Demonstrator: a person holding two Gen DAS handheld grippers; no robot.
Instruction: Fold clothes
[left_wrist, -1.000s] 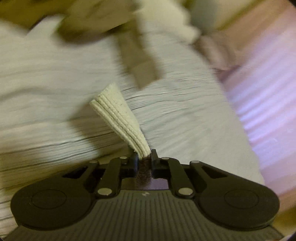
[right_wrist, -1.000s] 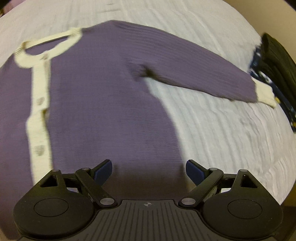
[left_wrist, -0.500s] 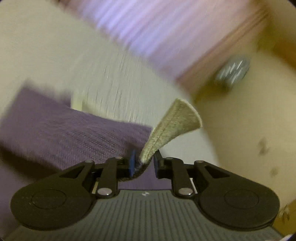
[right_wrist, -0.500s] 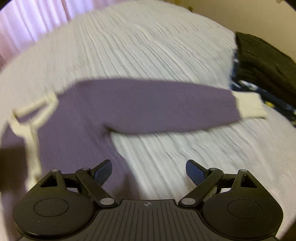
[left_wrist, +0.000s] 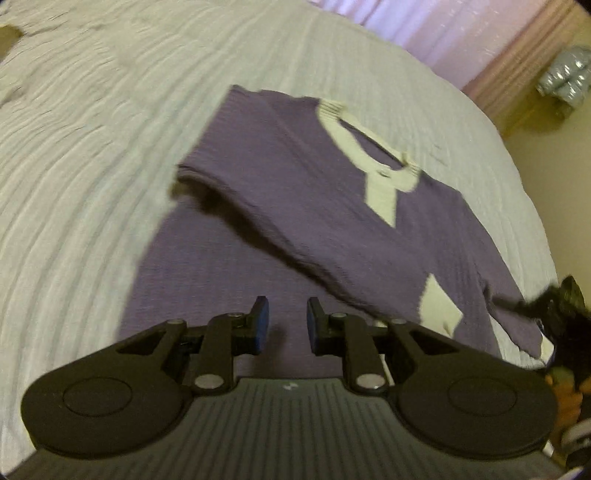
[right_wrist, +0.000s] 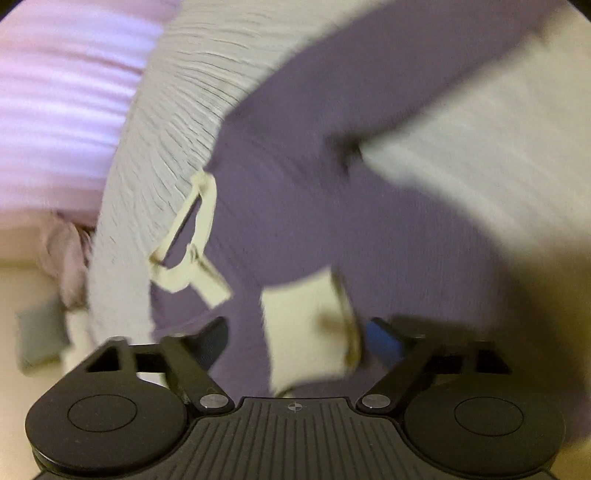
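Observation:
A purple cardigan with a cream collar and button band lies flat on the white bedspread. One sleeve is folded diagonally across its body, ending in a cream cuff. My left gripper hovers over the cardigan's lower body, open, with nothing between its fingers. In the blurred right wrist view, the cardigan fills the middle and its collar is at the left. My right gripper stands wide open just above the cream cuff.
A pile of dark clothes sits at the bed's right edge, beside the other sleeve's end. Pink curtains hang behind the bed. A silvery bundle lies on the floor. Part of a hand shows low on the right.
My left gripper has carried the cream cuff across the cardigan and let go of it; the sleeve now lies folded over the body. My right gripper has swung over to that cuff, still open.

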